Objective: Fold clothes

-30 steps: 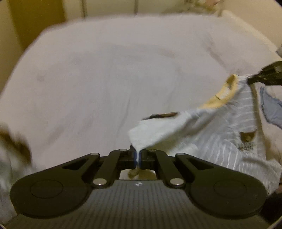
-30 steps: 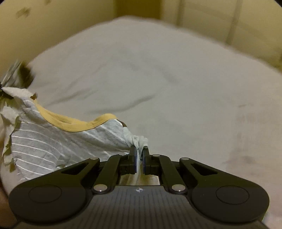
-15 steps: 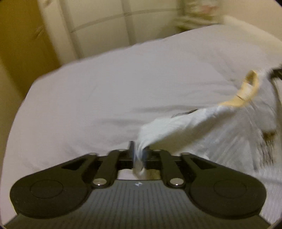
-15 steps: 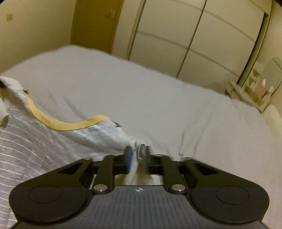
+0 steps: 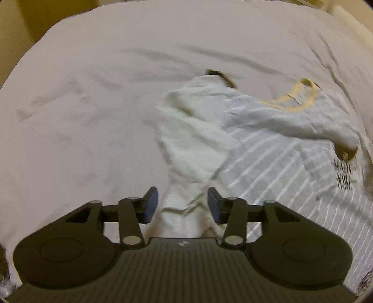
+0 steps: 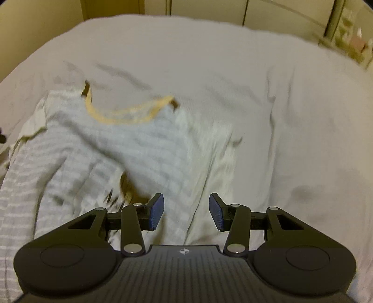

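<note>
A light grey T-shirt with thin white stripes (image 5: 275,149) lies spread on the bed, its yellow collar (image 5: 296,98) pointing away from me. Dark lettering (image 5: 345,172) shows on its chest. The left gripper (image 5: 182,205) is open just above the shirt's plain white sleeve (image 5: 191,130), which runs between its blue pads (image 5: 151,205). In the right wrist view the same shirt (image 6: 130,149) and its collar (image 6: 126,114) lie rumpled and motion-blurred. My right gripper (image 6: 186,211) stands open over the other white sleeve (image 6: 209,151), holding nothing.
The grey bedsheet (image 5: 93,98) spreads wide to the left and beyond the shirt, with soft creases. In the right wrist view the sheet (image 6: 291,116) extends to the right. Wardrobe doors (image 6: 268,11) and a small shelf (image 6: 354,44) stand behind the bed.
Both grippers were shut on the shirt's sleeves and held it up in the air. Now both have opened and the shirt has dropped flat onto the bed.
</note>
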Motion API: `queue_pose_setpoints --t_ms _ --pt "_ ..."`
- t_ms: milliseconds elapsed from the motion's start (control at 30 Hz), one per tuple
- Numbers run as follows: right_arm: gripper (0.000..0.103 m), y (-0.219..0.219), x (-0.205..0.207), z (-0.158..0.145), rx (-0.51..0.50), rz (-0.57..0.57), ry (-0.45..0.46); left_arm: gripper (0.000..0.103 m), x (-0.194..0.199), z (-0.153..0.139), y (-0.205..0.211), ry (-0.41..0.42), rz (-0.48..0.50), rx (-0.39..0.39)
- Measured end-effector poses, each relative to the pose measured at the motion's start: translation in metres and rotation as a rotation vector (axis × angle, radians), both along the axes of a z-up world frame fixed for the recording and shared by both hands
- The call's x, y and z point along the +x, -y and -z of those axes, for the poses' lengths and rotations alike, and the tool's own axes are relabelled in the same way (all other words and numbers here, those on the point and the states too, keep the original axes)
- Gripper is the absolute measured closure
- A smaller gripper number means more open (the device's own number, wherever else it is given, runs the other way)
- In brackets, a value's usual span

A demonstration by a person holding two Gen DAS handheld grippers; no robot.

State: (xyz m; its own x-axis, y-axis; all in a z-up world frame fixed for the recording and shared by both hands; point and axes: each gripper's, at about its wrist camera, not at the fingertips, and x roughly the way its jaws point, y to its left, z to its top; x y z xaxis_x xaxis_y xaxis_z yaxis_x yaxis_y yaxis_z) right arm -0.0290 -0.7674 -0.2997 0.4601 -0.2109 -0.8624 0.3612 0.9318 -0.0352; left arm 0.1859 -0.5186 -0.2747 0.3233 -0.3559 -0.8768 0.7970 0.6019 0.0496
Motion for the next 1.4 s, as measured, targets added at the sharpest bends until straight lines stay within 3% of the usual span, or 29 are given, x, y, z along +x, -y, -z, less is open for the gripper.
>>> queue_pose_setpoints --t_ms 67,200,300,433,567,733,900,1033,1133,1200,1300,1367,1400 --pt "0.057 -0.005 -0.001 0.002 0.011 -0.006 -0.017 0.040 -0.006 0.011 0.016 0.040 0.036 0.001" --pt "0.052 -0.014 0.003 -0.008 0.007 -0.004 -0.008 0.040 0.002 0.037 0.045 0.106 0.090 0.065" --pt "0.052 -0.021 0.005 -0.014 -0.019 0.011 -0.010 0.096 0.025 0.048 0.041 0.081 0.093 0.067" --pt "0.052 -0.035 0.009 -0.024 -0.040 0.064 -0.006 0.100 0.076 0.016 -0.011 0.069 -0.021 -0.068" --pt "0.052 -0.080 0.029 -0.037 -0.049 0.008 0.034 0.099 0.145 0.008 -0.063 -0.116 -0.116 -0.164" --pt "0.051 -0.174 0.077 -0.035 0.009 -0.185 0.070 0.099 0.183 0.020 -0.097 -0.303 -0.160 -0.280" --pt "0.044 -0.275 0.133 -0.013 -0.023 -0.460 0.083 0.100 0.191 0.029 -0.114 -0.344 -0.179 -0.347" --pt "0.035 -0.336 0.169 0.016 -0.239 -0.659 0.044 0.102 0.196 0.035 -0.112 -0.378 -0.172 -0.372" --pt "0.035 -0.363 0.189 0.049 -0.438 -0.777 -0.011 0.103 0.198 0.037 -0.111 -0.380 -0.153 -0.394" --pt "0.042 -0.371 0.198 0.072 -0.548 -0.820 -0.052 0.103 0.200 0.037 -0.110 -0.382 -0.146 -0.409" --pt "0.066 -0.369 0.208 0.086 -0.660 -0.800 -0.044 0.103 0.200 0.037 -0.110 -0.381 -0.138 -0.421" --pt "0.084 -0.363 0.216 0.080 -0.642 -0.760 -0.019 0.103 0.199 0.035 -0.112 -0.382 -0.129 -0.437" --pt "0.099 -0.362 0.219 0.074 -0.622 -0.747 0.006 0.103 0.197 0.032 -0.115 -0.380 -0.124 -0.447"
